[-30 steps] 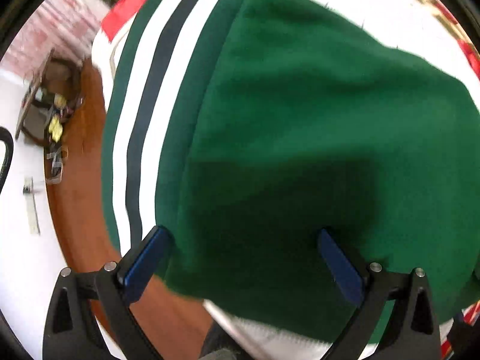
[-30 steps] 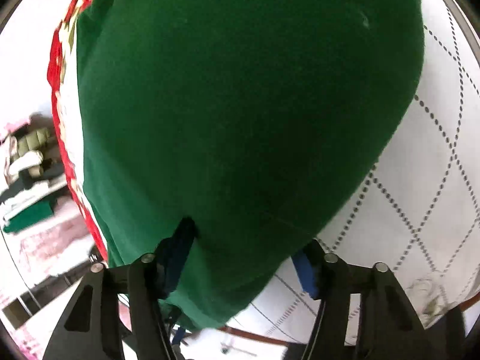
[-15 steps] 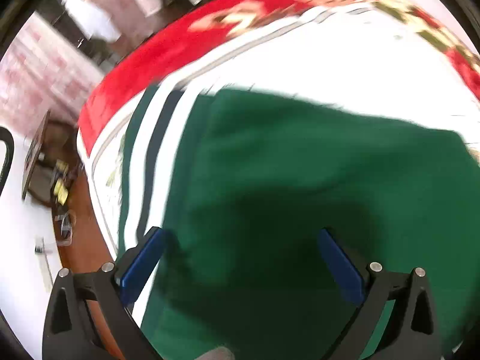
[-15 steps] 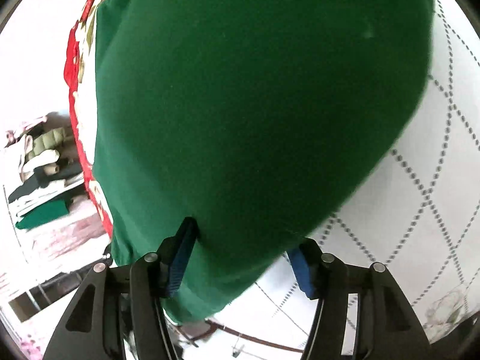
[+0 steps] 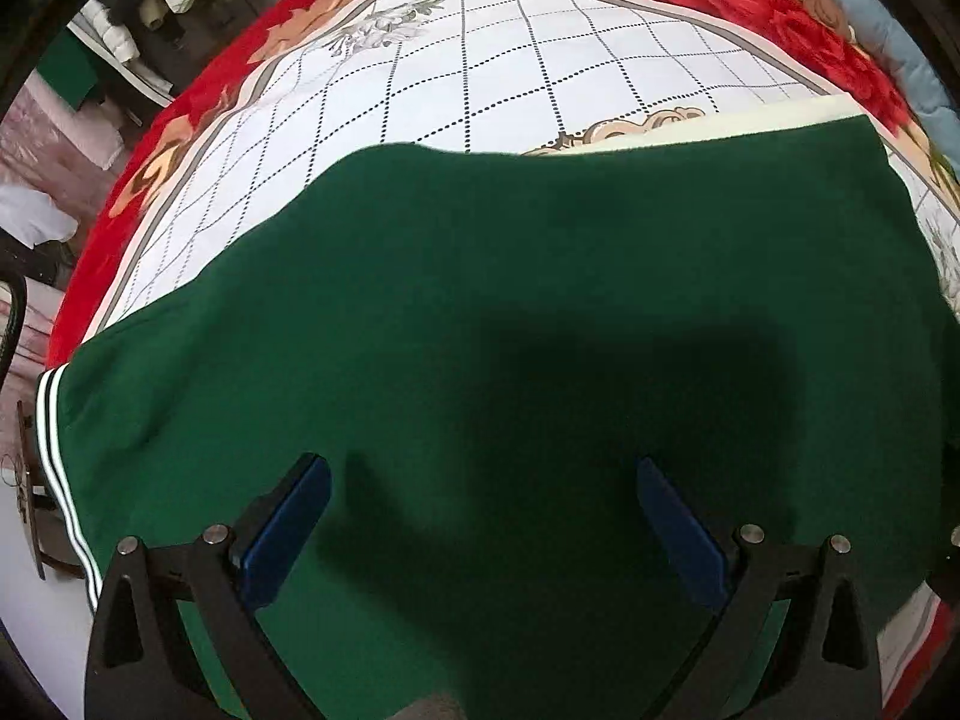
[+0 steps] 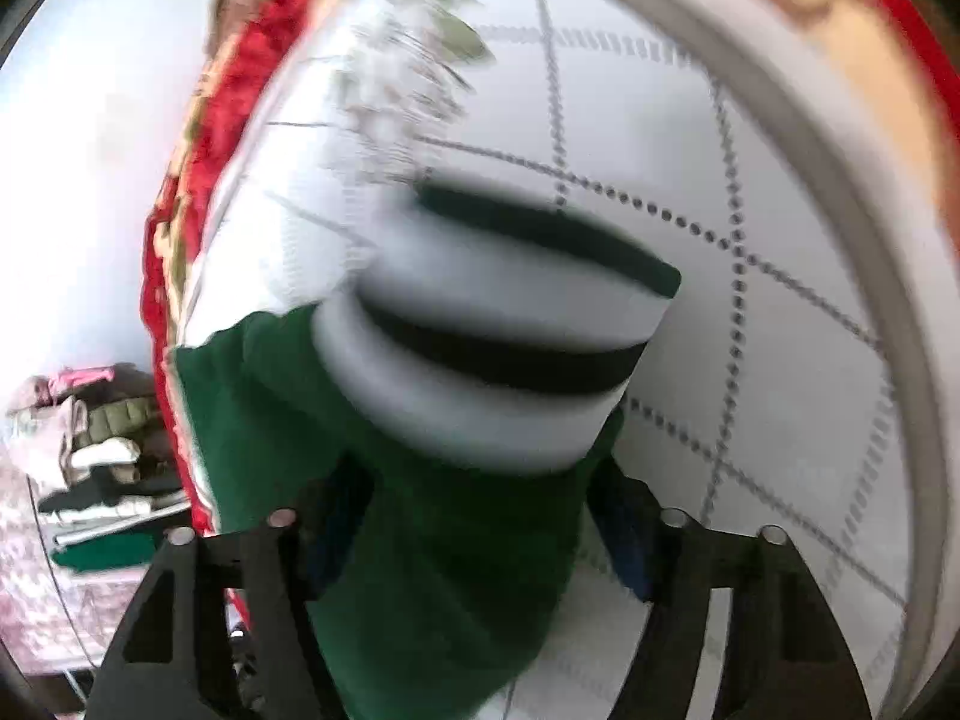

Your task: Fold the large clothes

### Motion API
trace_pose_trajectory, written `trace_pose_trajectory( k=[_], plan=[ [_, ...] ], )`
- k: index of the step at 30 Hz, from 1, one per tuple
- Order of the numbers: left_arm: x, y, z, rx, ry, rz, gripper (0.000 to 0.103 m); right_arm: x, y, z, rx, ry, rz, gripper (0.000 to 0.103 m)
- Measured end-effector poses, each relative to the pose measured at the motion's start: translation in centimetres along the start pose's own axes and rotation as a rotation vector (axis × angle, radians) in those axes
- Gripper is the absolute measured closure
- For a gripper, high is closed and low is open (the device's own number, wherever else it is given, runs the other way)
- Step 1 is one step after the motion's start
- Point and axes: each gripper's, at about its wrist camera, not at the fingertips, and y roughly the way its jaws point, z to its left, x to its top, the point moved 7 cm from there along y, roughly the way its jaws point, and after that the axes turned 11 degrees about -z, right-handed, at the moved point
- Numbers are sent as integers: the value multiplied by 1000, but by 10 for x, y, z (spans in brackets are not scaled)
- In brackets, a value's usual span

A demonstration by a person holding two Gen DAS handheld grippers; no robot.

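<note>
left wrist view: my left gripper [image 5: 483,516] is wide open over the green top [image 5: 510,300] on the bed cover [image 5: 480,60]. my right gripper's [image 6: 474,531] jaws have just been opening, with its striped sleeve [image 6: 498,360] between them.

Two fisheye wrist cameras are each looking forward along their own gripper's fingers, seen at the bottom of the frame. The left wrist view is facing steeply down, close over a green garment [image 5: 480,312] filling the lower half, with a quilted bedspread [image 5: 480,60] across the top. The right wrist view, blurred, is sitting very near the garment's striped cuff [image 6: 498,348]. Both are sharing the garment and bedspread.
</note>
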Motion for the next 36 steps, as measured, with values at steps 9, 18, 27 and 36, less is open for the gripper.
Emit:
trace_pose_trajectory(
  k=[9,18,27,36],
  plan=[
    [11,-8,-11,-8,-3,-1,0,5,9,30,111,-55,80,82],
    [22,-37,-65,-110,11,-15,0,52,-79,-6,-65,22,-156,77],
    [22,-32,-47,-58,49,7,0,49,-155,-1,-420,-247,-143,65],
    [57,37,-29,1,-28,85,0,44,31,140,-250,-582,47,66]
  ],
)
